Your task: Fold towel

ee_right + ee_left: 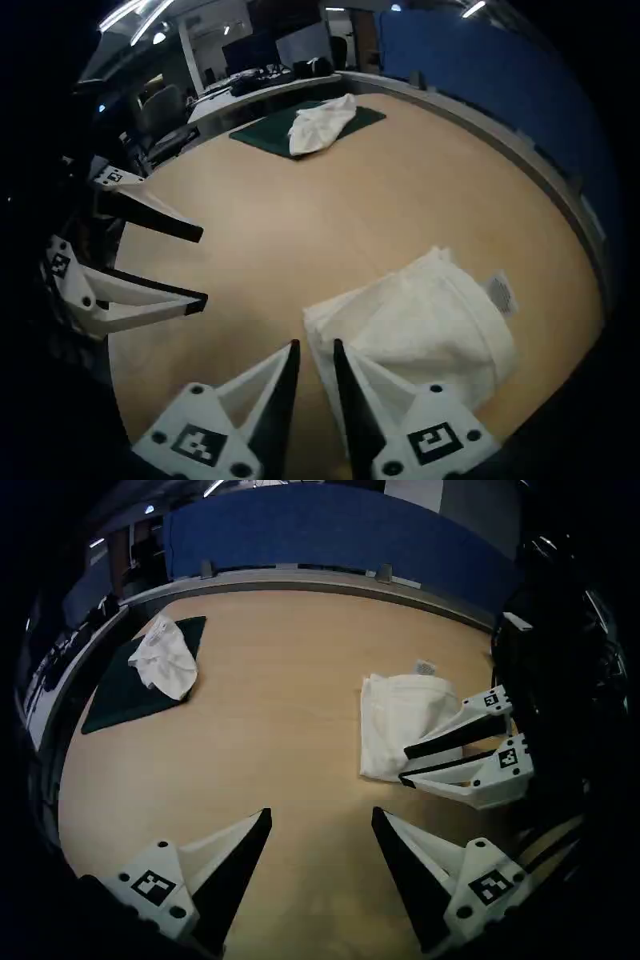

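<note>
Right claw [316, 346] barely parted at towel [424, 320] corner, pinching nothing; left claw [322, 816] spread. Soft, light, floppy: you should pinch that near corner.

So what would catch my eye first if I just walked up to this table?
Probably the folded white towel lying on the wooden table, right at the tips of the right gripper, whose fingers are nearly together. Next, across the table, a crumpled white cloth heaped on a dark green mat.

L gripper [320, 812], R gripper [316, 344]: white wedge fingers [200, 856], black pads [240, 864], b/w square markers [154, 886], screws [162, 845].
</note>
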Demonstrator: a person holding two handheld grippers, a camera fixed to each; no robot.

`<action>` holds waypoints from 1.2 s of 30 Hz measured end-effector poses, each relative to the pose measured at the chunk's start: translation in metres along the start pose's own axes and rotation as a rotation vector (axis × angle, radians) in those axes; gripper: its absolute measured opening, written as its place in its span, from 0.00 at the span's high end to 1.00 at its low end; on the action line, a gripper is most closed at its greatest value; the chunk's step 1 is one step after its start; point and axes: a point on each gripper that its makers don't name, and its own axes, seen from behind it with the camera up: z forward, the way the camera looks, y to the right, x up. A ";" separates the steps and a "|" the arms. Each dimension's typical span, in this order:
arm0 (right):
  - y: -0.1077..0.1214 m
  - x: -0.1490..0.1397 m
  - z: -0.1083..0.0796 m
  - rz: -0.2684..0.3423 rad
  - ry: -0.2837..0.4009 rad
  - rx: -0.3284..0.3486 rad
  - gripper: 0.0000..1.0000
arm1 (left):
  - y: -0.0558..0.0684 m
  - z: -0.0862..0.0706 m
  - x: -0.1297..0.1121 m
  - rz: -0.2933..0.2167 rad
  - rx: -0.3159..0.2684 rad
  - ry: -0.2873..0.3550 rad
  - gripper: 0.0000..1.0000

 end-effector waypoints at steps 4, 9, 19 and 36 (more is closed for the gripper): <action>0.002 0.005 -0.014 -0.001 0.020 -0.011 0.31 | -0.004 0.000 -0.002 -0.004 0.005 -0.001 0.07; 0.013 0.010 -0.035 0.007 0.053 -0.062 0.01 | -0.005 -0.001 -0.002 -0.001 0.007 -0.001 0.07; 0.042 -0.019 -0.071 0.053 0.033 -0.179 0.00 | 0.003 -0.001 0.004 0.003 -0.010 0.010 0.07; 0.043 -0.048 -0.070 0.092 -0.012 -0.211 0.00 | 0.001 -0.006 0.008 0.000 -0.008 0.019 0.07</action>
